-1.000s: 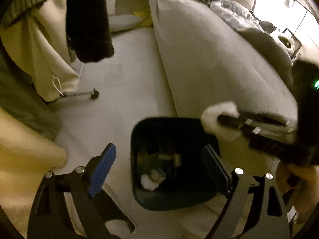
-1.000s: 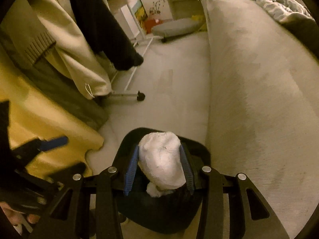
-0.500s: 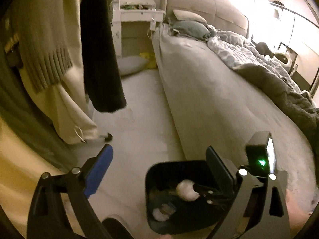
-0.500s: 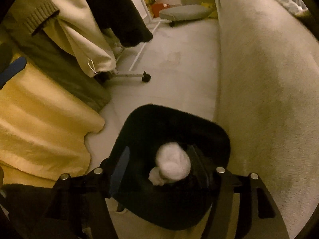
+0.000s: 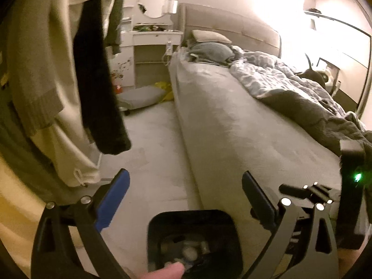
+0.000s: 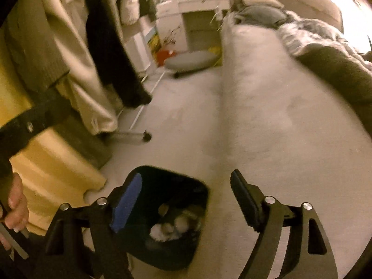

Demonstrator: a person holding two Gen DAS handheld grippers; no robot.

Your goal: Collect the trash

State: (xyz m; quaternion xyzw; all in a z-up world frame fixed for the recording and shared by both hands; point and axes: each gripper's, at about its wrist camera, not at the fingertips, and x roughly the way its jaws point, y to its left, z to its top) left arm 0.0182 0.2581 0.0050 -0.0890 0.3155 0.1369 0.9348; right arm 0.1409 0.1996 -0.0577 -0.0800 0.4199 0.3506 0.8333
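A black trash bin (image 5: 194, 241) (image 6: 167, 223) stands on the pale floor against the side of the bed. White crumpled paper wads (image 6: 167, 229) lie at its bottom, dimly visible as paper wads (image 5: 190, 252) in the left wrist view. My left gripper (image 5: 186, 200) hangs above the bin, its jaws opening wide with nothing between them. My right gripper (image 6: 186, 200) is also above the bin, jaws opening and empty. The right gripper's body (image 5: 348, 190) with a green light shows at the left view's right edge.
A grey bed (image 5: 244, 121) with rumpled bedding fills the right. Clothes on a rack (image 5: 69, 81) hang at left, its wheeled foot (image 6: 139, 136) on the floor. A yellow cloth (image 6: 46, 162) lies beside the bin. A grey cushion (image 6: 190, 61) and white dresser (image 5: 153, 37) sit far back.
The right gripper opened and the white wad it held dropped into the bin. Both grippers rose and tilted up, so the bin shrank toward the bottom of each view.
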